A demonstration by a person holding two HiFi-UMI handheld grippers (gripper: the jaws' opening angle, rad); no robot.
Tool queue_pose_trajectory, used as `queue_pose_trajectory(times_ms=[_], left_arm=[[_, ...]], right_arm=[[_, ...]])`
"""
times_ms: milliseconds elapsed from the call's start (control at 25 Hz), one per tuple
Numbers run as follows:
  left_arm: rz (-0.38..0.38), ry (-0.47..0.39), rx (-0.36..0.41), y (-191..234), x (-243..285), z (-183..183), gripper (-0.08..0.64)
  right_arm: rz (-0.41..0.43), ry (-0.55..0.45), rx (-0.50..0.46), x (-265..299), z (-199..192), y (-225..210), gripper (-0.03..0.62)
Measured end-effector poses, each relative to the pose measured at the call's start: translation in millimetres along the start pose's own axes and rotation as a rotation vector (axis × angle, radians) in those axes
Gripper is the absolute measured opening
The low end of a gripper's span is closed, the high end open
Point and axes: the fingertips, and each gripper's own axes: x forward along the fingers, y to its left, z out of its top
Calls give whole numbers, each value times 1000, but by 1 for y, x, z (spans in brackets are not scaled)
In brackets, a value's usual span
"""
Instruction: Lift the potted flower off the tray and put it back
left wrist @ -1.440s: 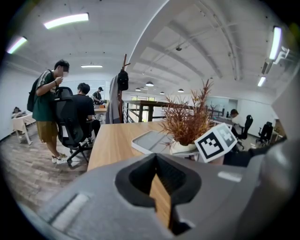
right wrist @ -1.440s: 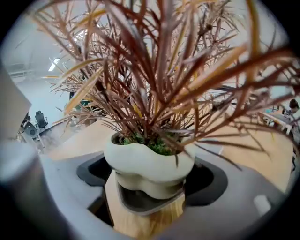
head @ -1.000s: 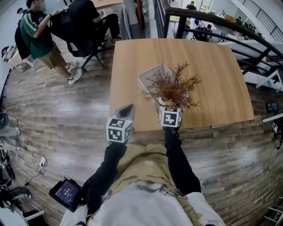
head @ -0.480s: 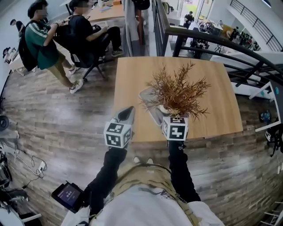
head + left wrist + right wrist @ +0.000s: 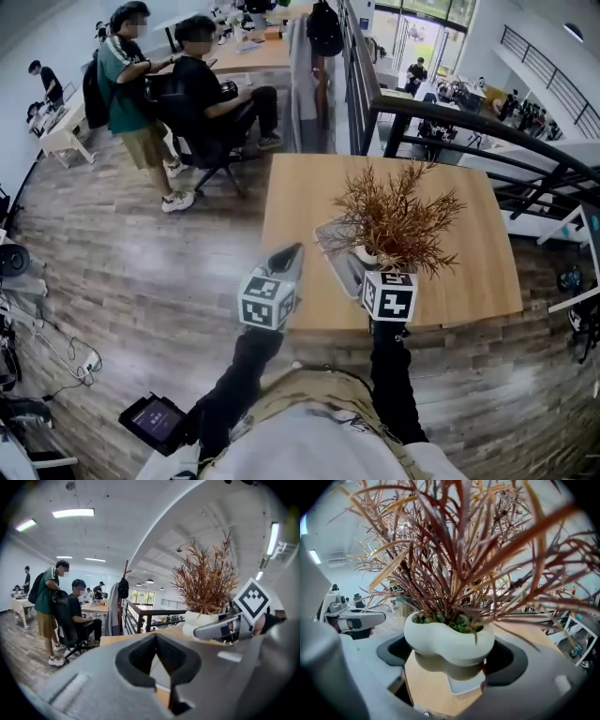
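Note:
The potted flower, with dry reddish-brown sprigs (image 5: pixel 398 217) in a white pot (image 5: pixel 449 641), hangs clear above the pale tray (image 5: pixel 330 236) on the wooden table (image 5: pixel 300 197). My right gripper (image 5: pixel 371 268) is shut on the pot; the right gripper view shows the jaws (image 5: pixel 449 654) pressed to both its sides, with the tray (image 5: pixel 463 684) on the table below. My left gripper (image 5: pixel 289 251) hovers over the table's near edge left of the tray, shut and holding nothing (image 5: pixel 156 637). The left gripper view shows the pot (image 5: pixel 200 619) at the right.
Two people are at a desk (image 5: pixel 234 52) beyond the table, one sitting on a black chair (image 5: pixel 202 141). A dark railing (image 5: pixel 469 122) runs behind and right of the table. A tablet (image 5: pixel 155 420) lies on the wood floor at the lower left.
The pot has risen off the tray in my right gripper and now sits higher and slightly to the right. The left gripper keeps its place beside it.

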Motion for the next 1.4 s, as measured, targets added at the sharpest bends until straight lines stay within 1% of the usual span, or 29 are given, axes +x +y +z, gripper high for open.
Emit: queue_pose_trajectory(times_ms=[320, 480, 720, 960, 1400], left_arm=[[0, -16, 32, 3, 1, 11, 0], [2, -20, 33, 4, 6, 11, 0], [18, -26, 40, 6, -2, 18, 0], [6, -26, 9, 6, 1, 11, 1], [17, -35, 3, 3, 2, 12, 2]], right_arm=[[-3, -21, -5, 0, 7, 3, 482], [-5, -26, -8, 3, 5, -1, 482], [-2, -28, -16, -3, 11, 4, 482], [6, -29, -21, 0, 8, 7, 483], [15, -28, -22, 1, 5, 3, 483]])
